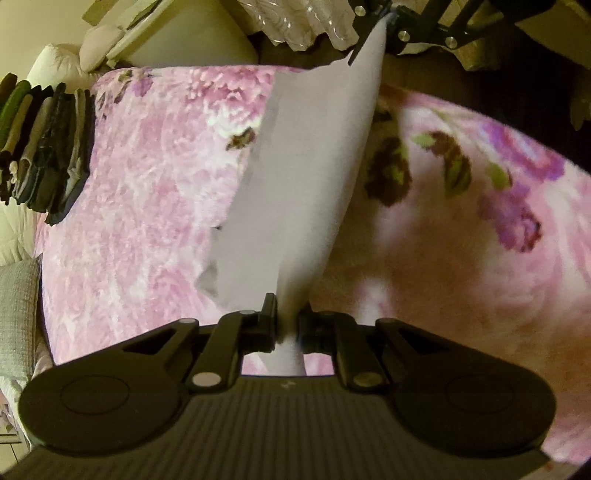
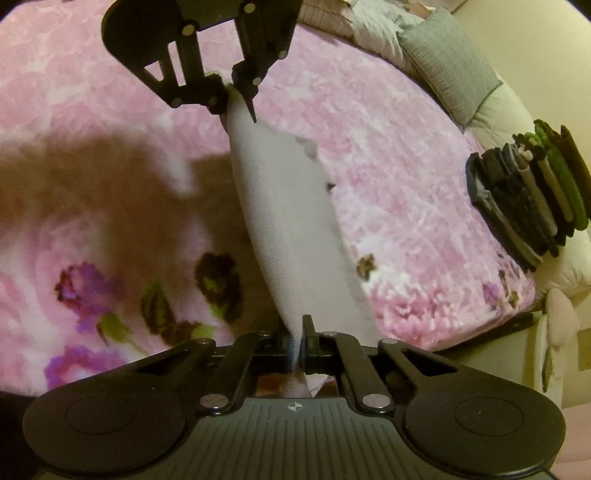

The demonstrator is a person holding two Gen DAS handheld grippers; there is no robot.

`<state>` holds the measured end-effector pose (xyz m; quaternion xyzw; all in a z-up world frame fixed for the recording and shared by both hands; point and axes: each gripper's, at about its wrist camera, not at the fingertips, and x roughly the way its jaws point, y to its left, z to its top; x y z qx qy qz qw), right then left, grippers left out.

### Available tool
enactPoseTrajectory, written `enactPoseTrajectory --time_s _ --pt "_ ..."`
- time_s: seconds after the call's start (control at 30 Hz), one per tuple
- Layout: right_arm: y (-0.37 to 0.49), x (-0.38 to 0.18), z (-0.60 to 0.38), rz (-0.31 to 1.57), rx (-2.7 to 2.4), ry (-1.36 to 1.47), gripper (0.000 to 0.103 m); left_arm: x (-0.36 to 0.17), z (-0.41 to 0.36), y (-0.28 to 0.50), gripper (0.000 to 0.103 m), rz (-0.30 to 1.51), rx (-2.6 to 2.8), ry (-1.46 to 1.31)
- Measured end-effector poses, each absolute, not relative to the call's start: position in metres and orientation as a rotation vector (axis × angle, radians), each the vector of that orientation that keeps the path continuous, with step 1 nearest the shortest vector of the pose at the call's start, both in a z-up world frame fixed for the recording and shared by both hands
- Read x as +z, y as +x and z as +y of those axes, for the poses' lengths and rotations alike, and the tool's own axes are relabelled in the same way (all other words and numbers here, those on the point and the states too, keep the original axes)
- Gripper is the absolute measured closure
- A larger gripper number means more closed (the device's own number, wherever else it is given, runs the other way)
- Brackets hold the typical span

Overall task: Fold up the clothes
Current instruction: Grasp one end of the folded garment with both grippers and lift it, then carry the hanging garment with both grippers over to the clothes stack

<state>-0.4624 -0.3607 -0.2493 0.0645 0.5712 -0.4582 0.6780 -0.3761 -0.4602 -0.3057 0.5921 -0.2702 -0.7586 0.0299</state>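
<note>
**Cloth strung between the two grippers**

Left wrist: left gripper point(image 1: 287, 325) clamps one end of the white cloth point(image 1: 295, 184), which runs lengthwise above the bed point(image 1: 147, 221) to the right gripper point(image 1: 384, 22); right wrist: right gripper point(image 2: 297, 341) pinches its end, left gripper point(image 2: 236, 92) opposite, stack point(image 2: 524, 199) well aside.

Folded stack point(image 2: 524, 203) on blanket point(image 2: 406, 177), beside pillow point(image 2: 447, 62)

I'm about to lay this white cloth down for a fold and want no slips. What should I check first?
1. Left gripper shut on the white cloth: ok.
2. Right gripper shut on the opposite end: ok.
3. Cloth stretched between both grippers, lifted off the pink floral blanket: ok.
4. Bare blanket below for laying down: ok.
5. Stack of folded clothes apart from the cloth: ok.
6. Cloth free of twists: cannot tell.
</note>
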Motion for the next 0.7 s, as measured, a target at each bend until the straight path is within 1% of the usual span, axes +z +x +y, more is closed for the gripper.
enactPoseTrajectory --time_s 0.13,0.7 --pt "-0.464 -0.224 -0.360 1.269 -1.015 0.184 0.103 -0.285 -0.453 -0.374 0.095 -0.842 -2.332 1.831" --pt "-0.449 -0.139 -0.325 1.268 -0.939 0.122 0.103 -0.194 -0.416 -0.353 0.095 -0.785 -2.291 1.785"
